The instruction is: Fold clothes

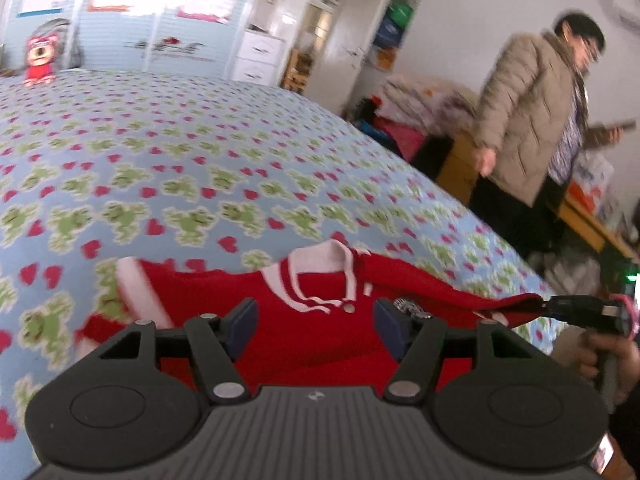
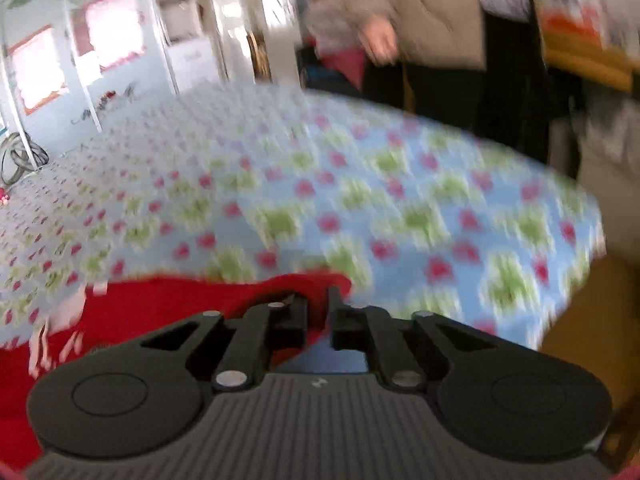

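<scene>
Red sweater point(image 1: 304, 332) with white collar point(image 1: 320, 276) lies on the bed point(image 1: 200, 168), low centre of the left wrist view; bedspread is blue with green frogs and red hearts.

Left tongs point(image 1: 316, 322): jaws stand well apart, nothing between the pads, red knit visible below and beyond them. Not gripping.

Right tongs point(image 2: 318, 312): jaws nearly together, red fabric pinched between them at lower centre of the right wrist view. In the left wrist view the same tongs point(image 1: 560, 306) appear at right edge, clamped on the tip of a sleeve point(image 1: 460, 288) drawn out taut to the right, with the holding hand point(image 1: 612, 356) below.

Right wrist view heavily blurred; fine detail not readable.

Background: person in a beige padded jacket point(image 1: 532, 120) standing at upper right beside the bed; red plush toy point(image 1: 38, 60) at upper left.
</scene>
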A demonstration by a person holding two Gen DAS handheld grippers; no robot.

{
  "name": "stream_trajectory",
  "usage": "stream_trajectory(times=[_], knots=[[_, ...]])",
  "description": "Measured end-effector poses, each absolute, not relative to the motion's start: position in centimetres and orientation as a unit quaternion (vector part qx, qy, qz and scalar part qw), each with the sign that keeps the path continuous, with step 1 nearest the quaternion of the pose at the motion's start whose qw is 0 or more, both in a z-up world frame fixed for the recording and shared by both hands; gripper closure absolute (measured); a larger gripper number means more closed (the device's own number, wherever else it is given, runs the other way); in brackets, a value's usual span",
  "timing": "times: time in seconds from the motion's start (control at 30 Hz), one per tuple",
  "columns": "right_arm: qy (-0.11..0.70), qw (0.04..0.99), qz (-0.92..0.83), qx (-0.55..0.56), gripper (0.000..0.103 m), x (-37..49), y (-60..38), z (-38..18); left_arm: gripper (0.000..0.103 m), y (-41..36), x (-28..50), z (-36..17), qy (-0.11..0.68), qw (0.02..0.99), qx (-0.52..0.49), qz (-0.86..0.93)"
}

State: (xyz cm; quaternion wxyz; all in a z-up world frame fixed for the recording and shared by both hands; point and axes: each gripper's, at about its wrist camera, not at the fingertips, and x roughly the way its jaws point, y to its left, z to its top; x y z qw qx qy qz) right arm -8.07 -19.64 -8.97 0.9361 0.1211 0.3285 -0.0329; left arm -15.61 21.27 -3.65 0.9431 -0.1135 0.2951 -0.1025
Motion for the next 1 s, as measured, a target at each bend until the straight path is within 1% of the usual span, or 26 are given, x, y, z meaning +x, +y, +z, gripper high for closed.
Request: stream_trajectory(times=[0.07, 0.1, 0.13, 0.17, 0.23, 0.27, 0.3, 0.33, 0.47, 0.5, 0.57, 0.67, 0.73, 0.77, 0.8, 0.83, 0.87, 0.9, 0.93, 0.97, 1.0], knots=[[0.318, 0.937, -0.005, 0.141, 0.074, -10.3, -19.4, -9.2, 0.036, 20.3, -13.7, -4.1, 0.310, 0.941, -0.089, -0.106], [0.306, 0.940, 0.012, 0.150, 0.058, -11.4, -19.0, -9.1, 0.036, 20.3, -12.6, -4.4, 0.319, 0.939, -0.075, -0.102], [0.288, 0.944, 0.035, 0.157, 0.045, -12.2, -18.3, -8.6, 0.036, 20.2, -11.4, -4.7, 0.328, 0.938, -0.061, -0.097], [0.268, 0.948, 0.058, 0.162, 0.039, -12.9, -17.6, -8.1, 0.035, 20.2, -10.2, -5.0, 0.336, 0.936, -0.047, -0.093], [0.236, 0.955, 0.109, 0.140, 0.024, -13.0, -16.0, -6.8, 0.035, 20.1, -7.8, -5.6, 0.354, 0.931, -0.019, -0.084], [0.225, 0.957, 0.131, 0.124, 0.020, -12.4, -15.4, -6.2, 0.035, 20.1, -6.6, -6.0, 0.363, 0.928, -0.006, -0.079], [0.222, 0.957, 0.149, 0.110, 0.018, -11.0, -14.7, -5.9, 0.035, 20.3, -5.6, -6.8, 0.377, 0.923, -0.001, -0.074], [0.226, 0.955, 0.165, 0.099, 0.018, -9.2, -13.9, -5.8, 0.035, 20.5, -4.5, -7.7, 0.392, 0.918, 0.004, -0.068], [0.290, 0.934, 0.197, 0.065, 0.018, -1.0, -11.3, -7.8, 0.034, 21.3, -0.4, -11.1, 0.447, 0.893, 0.024, -0.047], [0.307, 0.929, 0.201, 0.055, 0.018, 0.9, -10.7, -8.6, 0.034, 22.5, -0.9, -11.9, 0.458, 0.887, 0.026, -0.048], [0.342, 0.916, 0.207, 0.031, 0.018, 4.2, -9.5, -10.5, 0.028, 22.6, -0.2, -12.3, 0.471, 0.880, 0.032, -0.059], [0.396, 0.890, 0.227, 0.007, 0.018, 7.9, -8.0, -13.1, 0.027, 22.8, 0.8, -12.5, 0.482, 0.872, 0.037, -0.081], [0.443, 0.861, 0.249, 0.014, 0.017, 9.1, -7.4, -14.8, 0.027, 22.8, 1.4, -12.6, 0.488, 0.866, 0.043, -0.096], [0.446, 0.859, 0.251, 0.017, 0.017, 9.3, -7.3, -15.2, 0.028, 22.8, 1.6, -12.6, 0.489, 0.865, 0.045, -0.103], [0.441, 0.861, 0.253, 0.015, 0.026, 8.7, -7.2, -15.0, 0.030, 22.7, 1.8, -12.6, 0.489, 0.864, 0.047, -0.109], [0.436, 0.863, 0.255, 0.013, 0.049, 7.9, -7.2, -14.6, 0.036, 22.6, 1.7, -12.6, 0.487, 0.865, 0.047, -0.115], [0.431, 0.865, 0.257, 0.010, 0.057, 7.1, -7.2, -14.2, 0.046, 22.6, 1.5, -12.6, 0.482, 0.867, 0.045, -0.119], [0.425, 0.867, 0.259, 0.008, 0.073, 6.3, -7.3, -13.8, 0.052, 22.5, 1.2, -12.4, 0.476, 0.870, 0.044, -0.123], [0.420, 0.869, 0.261, 0.005, 0.085, 5.5, -7.3, -13.4, 0.076, 22.5, 0.6, -12.0, 0.468, 0.873, 0.041, -0.127], [0.414, 0.871, 0.263, 0.002, 0.093, 4.7, -7.3, -13.0, 0.087, 22.5, 0.0, -11.6, 0.461, 0.877, 0.038, -0.130], [0.407, 0.875, 0.262, 0.001, 0.103, 3.9, -7.4, -12.5, 0.088, 22.5, -0.6, -11.2, 0.452, 0.881, 0.034, -0.133]])
